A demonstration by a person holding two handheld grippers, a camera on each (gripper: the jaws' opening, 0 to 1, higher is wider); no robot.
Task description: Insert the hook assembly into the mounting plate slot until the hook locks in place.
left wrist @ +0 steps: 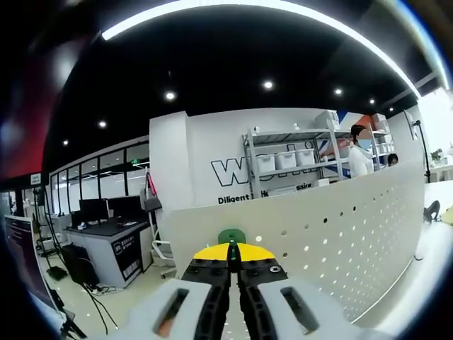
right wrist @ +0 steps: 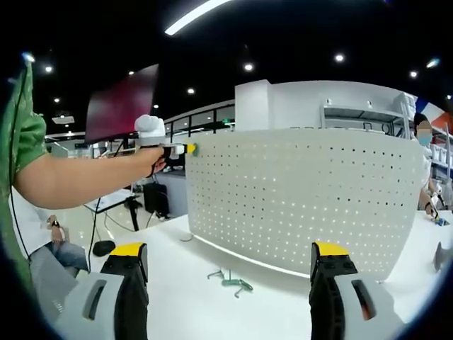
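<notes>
The right gripper (right wrist: 228,273) stands with jaws wide apart above the white table (right wrist: 283,312), a green hook (right wrist: 233,282) lying just beyond them. Farther off, the left gripper (right wrist: 182,149) pinches a small green piece (left wrist: 231,236) at the pegboard's (right wrist: 304,205) top edge.

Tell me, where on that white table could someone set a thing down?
Bare table lies between the right gripper's open jaws and the pegboard's foot, apart from the small hooks lying mid-way. It is crowded at the board's upper left corner, where the left gripper works.
</notes>
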